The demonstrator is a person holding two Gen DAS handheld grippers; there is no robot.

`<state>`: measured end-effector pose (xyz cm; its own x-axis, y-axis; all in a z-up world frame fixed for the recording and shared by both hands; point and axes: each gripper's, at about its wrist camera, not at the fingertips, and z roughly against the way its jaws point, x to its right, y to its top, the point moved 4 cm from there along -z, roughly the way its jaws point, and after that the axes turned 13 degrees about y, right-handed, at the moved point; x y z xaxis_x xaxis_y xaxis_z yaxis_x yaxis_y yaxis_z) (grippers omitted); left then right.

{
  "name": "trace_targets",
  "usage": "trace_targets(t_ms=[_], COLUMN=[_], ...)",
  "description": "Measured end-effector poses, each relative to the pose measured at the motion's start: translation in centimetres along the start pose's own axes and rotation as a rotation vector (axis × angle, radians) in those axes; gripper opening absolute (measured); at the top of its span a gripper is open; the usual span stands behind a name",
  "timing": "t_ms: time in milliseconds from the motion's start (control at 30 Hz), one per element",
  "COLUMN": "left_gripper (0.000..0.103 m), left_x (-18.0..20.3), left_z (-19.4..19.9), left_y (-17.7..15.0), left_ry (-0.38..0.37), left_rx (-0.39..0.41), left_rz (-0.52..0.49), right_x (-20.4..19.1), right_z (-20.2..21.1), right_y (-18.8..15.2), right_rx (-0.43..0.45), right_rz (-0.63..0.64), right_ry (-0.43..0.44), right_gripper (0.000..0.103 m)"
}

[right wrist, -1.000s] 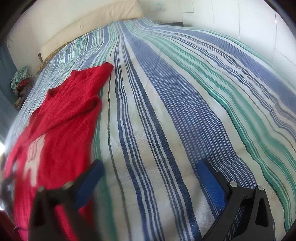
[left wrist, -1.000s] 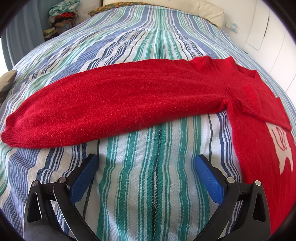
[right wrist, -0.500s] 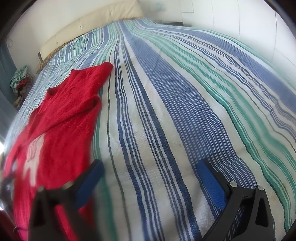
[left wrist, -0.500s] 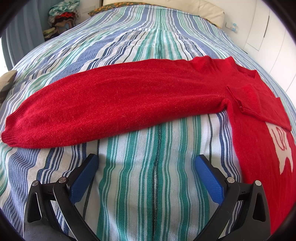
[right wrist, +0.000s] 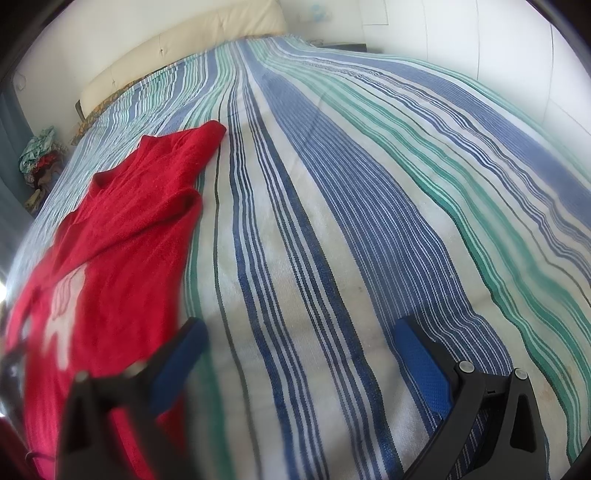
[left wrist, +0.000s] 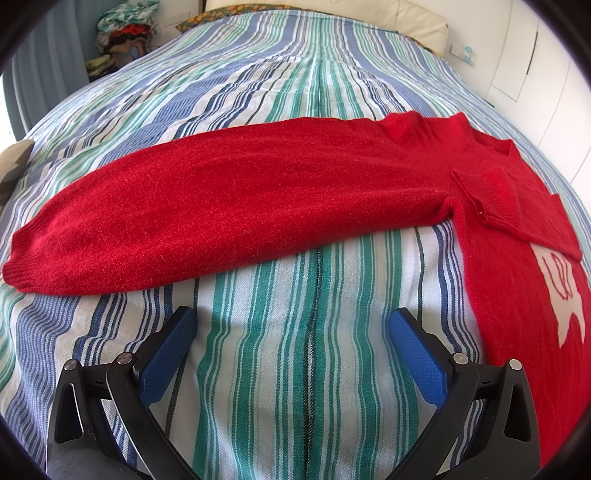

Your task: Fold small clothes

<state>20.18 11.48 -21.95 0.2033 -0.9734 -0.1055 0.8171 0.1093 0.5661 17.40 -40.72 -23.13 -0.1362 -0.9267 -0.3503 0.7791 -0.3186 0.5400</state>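
Red knit sweater [left wrist: 229, 199] lies flat on the striped bedspread [left wrist: 295, 369], fuzzy wool, w/ one long sleeve stretched straight out to the left, ribbed cuff [left wrist: 18, 266] at its far end. Other sleeve's cuff [left wrist: 491, 192] is folded in over the chest, near the neckline. White motif [left wrist: 561, 291] w/ red line-work sits on the front, only partly seen at the right edge of the left cam view. From the right cam the sweater [right wrist: 122, 240] fills the left side of the bed, shoulder corner [right wrist: 210, 133] pointing toward the cream headboard [right wrist: 177, 55]; some soft creases around the upper body.

Left gripper [left wrist: 291, 332] hovers low over bare bedspread just short of the stretched sleeve, blue pads [left wrist: 166, 358] spread wide, nothing between them. Right gripper [right wrist: 295, 343] is also spread wide and empty, over bare stripes just right of the sweater's side edge; its left finger [right wrist: 177, 362] looks blurred and overlaps the red fabric in view, can't tell if it's touching.

Plenty of open bedspread to the right of the garment and beyond the sleeve toward the headboard. Pile of clothes [left wrist: 122, 29] sits off the bed's far left corner; white cabinet doors [left wrist: 546, 66] along the right side.
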Motion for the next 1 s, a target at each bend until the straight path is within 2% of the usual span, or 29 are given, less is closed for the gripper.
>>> trace_targets(t_ms=[1000], left_gripper=[0.103], left_x=[-0.01], left_z=[0.0], left_y=[0.0], left_ry=[0.0], left_rx=[0.0], left_rz=[0.0], right_x=[-0.18], right_z=[-0.25], right_y=[-0.12], right_rx=[-0.006], right_rz=[0.006], right_ry=[-0.006], right_gripper=[0.102])
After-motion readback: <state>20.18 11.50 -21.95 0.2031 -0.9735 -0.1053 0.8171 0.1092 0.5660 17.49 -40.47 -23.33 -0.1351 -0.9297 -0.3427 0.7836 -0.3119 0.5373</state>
